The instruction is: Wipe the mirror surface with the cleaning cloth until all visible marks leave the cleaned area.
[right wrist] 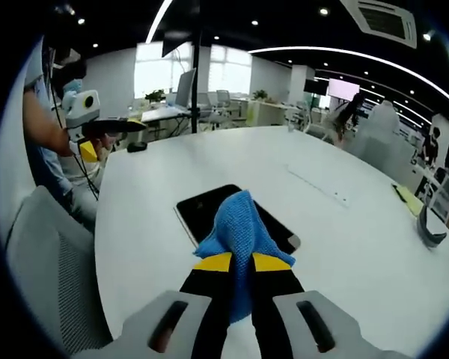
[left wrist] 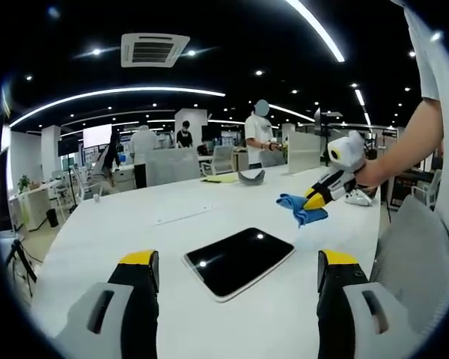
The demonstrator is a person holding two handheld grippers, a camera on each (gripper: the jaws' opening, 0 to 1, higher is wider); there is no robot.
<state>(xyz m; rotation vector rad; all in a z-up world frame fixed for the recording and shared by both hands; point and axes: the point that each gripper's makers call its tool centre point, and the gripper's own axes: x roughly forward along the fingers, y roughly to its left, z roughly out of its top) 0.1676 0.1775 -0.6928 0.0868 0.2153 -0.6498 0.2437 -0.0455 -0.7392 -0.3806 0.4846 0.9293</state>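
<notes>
A dark rectangular mirror (left wrist: 239,261) with a pale rim lies flat on the white table (left wrist: 135,232), just ahead of my left gripper (left wrist: 238,271), whose jaws stand wide open and hold nothing. Beyond the mirror to the right, my right gripper (left wrist: 314,200) is shut on a blue cleaning cloth (left wrist: 298,207), held above the table. In the right gripper view the blue cloth (right wrist: 238,232) bunches out between the jaws of my right gripper (right wrist: 242,262) and hangs over the mirror (right wrist: 206,212), hiding its middle. The left gripper (right wrist: 97,127) shows at far left in a person's hand.
A grey mesh chair (left wrist: 415,247) stands at the table's right edge, also seen as a chair (right wrist: 45,269). A dark curved object (left wrist: 251,177) and a yellow sheet (left wrist: 221,178) lie at the far end. People stand in the office behind.
</notes>
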